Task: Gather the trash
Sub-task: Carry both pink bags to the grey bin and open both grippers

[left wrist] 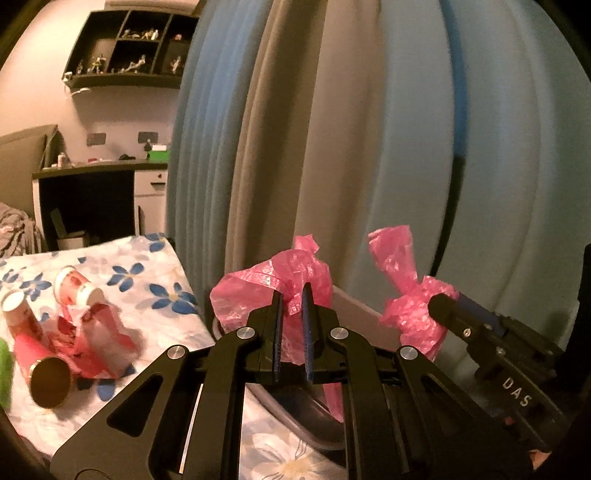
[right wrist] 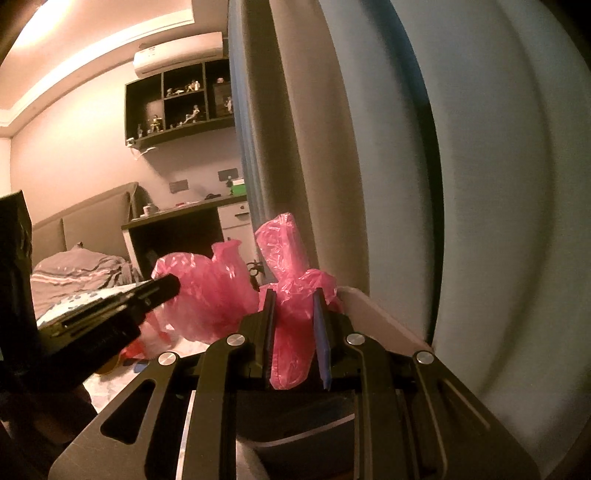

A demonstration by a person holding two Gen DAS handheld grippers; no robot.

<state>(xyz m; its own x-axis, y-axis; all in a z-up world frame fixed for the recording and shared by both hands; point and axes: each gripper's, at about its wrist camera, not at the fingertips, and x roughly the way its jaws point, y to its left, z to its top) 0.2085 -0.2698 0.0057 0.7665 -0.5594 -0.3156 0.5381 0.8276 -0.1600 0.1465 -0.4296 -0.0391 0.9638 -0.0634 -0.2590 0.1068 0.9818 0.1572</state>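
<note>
Blue-grey curtain (left wrist: pixel 369 129) hangs in broad folds, filling the view. Left of curtain: dark wall shelf (left wrist: pixel 125 48) holding small figurines, high up. Below that shelf, a desk (left wrist: pixel 99 170) with a green box (left wrist: pixel 159 152). Air conditioner (right wrist: pixel 177 51) above the shelf.

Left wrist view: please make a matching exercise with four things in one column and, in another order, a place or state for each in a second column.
Things:
1. pink plastic bag
2. red-and-white paper cup
3. figurines
4. green box

Places or states:
A. on the dark wall shelf
B. lying on the flowered cloth
C. on the desk
D. pinched by the left gripper and the right gripper

Pairs: 1-D, 2-B, 3-A, 4-C
</note>
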